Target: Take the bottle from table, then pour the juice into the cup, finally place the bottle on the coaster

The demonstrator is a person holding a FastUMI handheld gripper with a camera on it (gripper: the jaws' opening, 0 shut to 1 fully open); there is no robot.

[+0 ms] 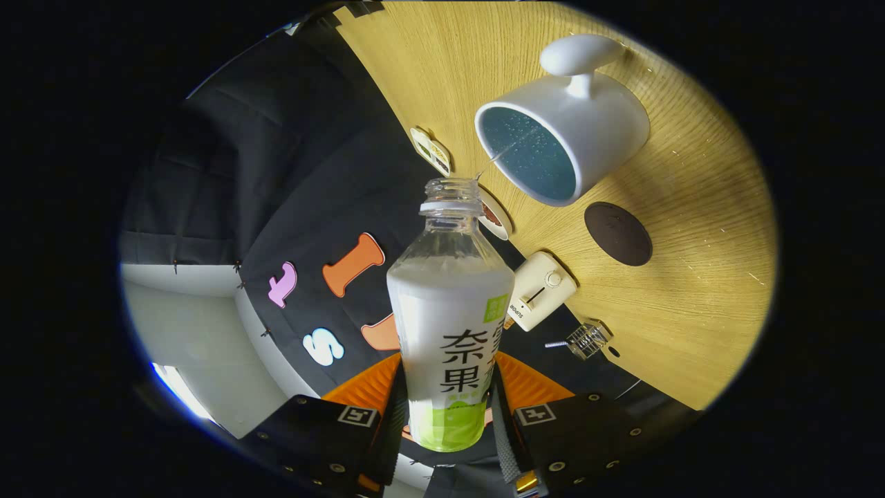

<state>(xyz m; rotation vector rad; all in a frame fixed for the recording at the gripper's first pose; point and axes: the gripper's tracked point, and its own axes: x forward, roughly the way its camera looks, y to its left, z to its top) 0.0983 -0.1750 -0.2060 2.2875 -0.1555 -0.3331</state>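
Gripper (448, 415) clamps bottle (449, 304) beside cup (560, 135), coaster (617, 233)

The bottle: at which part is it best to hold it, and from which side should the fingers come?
Probably the labelled lower body of the bottle, one finger on each side, as the gripper holds it now. That part is wide and straight-walled, so flat fingers seat well. The narrow neck must stay free, because the open mouth is tipped toward the cup, with the coaster beside it.

Bottle (449, 325) held between the tool's (448, 415) fingers with large dark characters "奈果" on its label, small cream appliance (543, 290) beyond it marked "SUPOR"
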